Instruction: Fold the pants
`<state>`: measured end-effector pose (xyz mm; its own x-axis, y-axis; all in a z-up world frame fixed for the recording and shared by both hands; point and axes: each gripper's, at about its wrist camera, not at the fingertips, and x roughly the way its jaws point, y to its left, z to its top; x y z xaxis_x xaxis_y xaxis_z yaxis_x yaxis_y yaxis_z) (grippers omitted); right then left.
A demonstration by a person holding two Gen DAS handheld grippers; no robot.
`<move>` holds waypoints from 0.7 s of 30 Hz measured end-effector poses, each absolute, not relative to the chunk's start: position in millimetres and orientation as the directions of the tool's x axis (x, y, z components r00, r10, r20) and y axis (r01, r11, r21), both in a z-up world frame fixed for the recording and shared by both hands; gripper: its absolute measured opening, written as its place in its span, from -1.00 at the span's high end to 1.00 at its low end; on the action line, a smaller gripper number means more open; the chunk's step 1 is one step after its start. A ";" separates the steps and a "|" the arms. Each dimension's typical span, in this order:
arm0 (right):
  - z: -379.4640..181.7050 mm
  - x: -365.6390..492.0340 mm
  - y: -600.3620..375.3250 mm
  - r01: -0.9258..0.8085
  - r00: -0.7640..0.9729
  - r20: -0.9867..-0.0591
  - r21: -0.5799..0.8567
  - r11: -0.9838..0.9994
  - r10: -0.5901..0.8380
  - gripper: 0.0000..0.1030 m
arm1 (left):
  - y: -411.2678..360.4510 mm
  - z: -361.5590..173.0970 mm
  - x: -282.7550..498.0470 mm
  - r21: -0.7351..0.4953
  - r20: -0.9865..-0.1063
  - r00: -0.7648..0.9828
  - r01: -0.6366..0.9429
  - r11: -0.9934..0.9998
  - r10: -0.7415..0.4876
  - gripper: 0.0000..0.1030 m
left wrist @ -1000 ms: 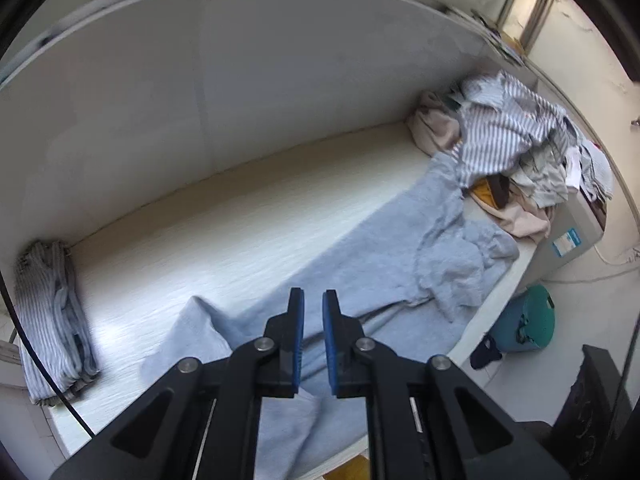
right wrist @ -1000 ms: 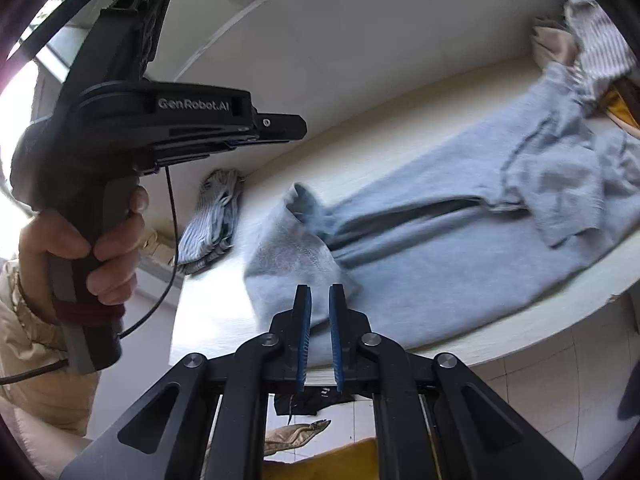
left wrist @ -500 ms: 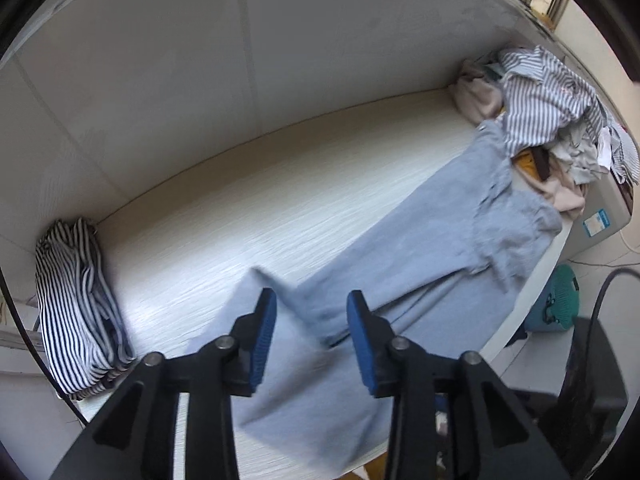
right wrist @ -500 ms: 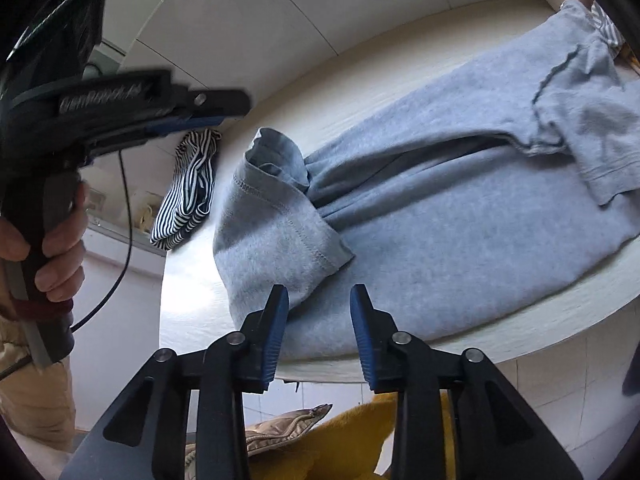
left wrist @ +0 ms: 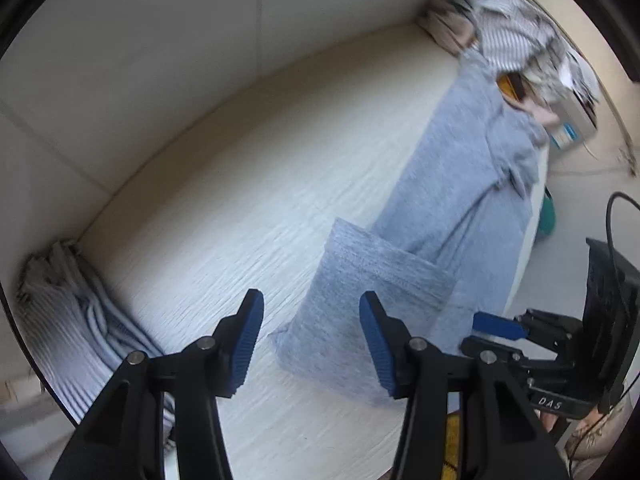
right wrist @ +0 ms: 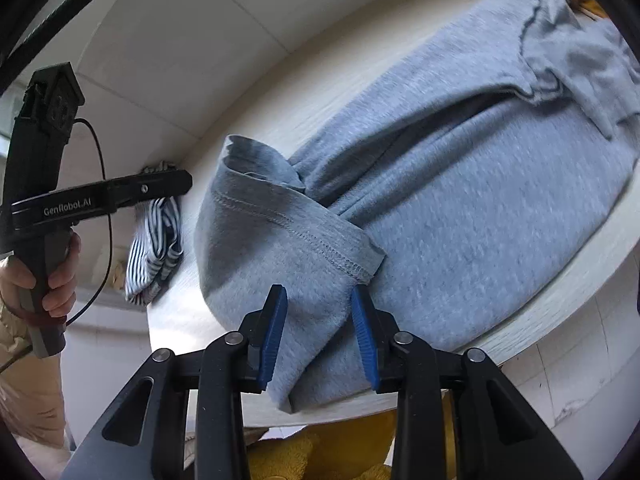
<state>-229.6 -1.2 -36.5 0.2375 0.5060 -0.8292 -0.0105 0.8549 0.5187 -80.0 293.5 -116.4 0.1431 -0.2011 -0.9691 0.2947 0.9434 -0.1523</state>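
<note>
Blue-padded fingers [left wrist: 248,344] of the left gripper [left wrist: 310,344] stand apart and are still widening, pointing steeply down with nothing pressed between them; the turned-back cuff end of the grey pants [left wrist: 452,216] lies just ahead of and between the tips, untouched. Fingers [right wrist: 362,336] of the right gripper [right wrist: 319,336] are parted too, bracketing the folded-over hem at the near edge of the table [right wrist: 580,280], though the pads do not visibly press the cloth. The pants stretch away from both sets of fingers across the pale tabletop, one leg doubled back on itself so the stitched hem faces up.

Beyond the fingertips to the left, a folded striped garment [left wrist: 68,320] sits against the white wall [left wrist: 140,60]. At the far end of the pants, a heap of mixed clothes [left wrist: 508,36] crowds the table's end.

Only the left wrist view takes in that heap, a white box [left wrist: 572,128] beside it and a teal object [left wrist: 546,216] on the floor, plus the right gripper from outside. Only the right wrist view shows a person's hand [right wrist: 44,280] around the left gripper's handle, a tan sleeve [right wrist: 20,360], and yellow fabric [right wrist: 320,452] below the table edge.
</note>
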 end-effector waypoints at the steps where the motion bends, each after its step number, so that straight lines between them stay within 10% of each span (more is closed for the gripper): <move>1: -37.4 -230.1 0.4 -0.001 0.238 -0.831 0.517 0.856 0.502 0.33 | 293.3 -120.1 -76.8 -0.169 -0.968 0.126 0.313 0.935 -0.217 -0.02; 13: -49.2 -222.5 19.1 0.094 0.260 -0.824 0.540 0.836 0.503 0.34 | 273.9 -151.6 -64.5 -0.279 -0.949 0.021 0.413 0.867 -0.315 0.00; 17: -48.4 -222.8 21.4 0.070 0.275 -0.826 0.527 0.847 0.492 0.82 | 275.6 -154.5 -64.8 -0.284 -0.947 0.026 0.399 0.872 -0.320 0.68; 21: -26.7 -230.4 23.5 0.027 0.340 -0.810 0.516 0.856 0.478 0.88 | 279.4 -139.3 -69.8 -0.283 -0.937 0.072 0.414 0.865 -0.341 0.84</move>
<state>-230.4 23.5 -26.7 0.3401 0.4778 -0.8099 0.0272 0.8559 0.5164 -69.8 279.4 -139.3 0.0716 -0.3409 -0.9374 0.4140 0.8652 -0.2831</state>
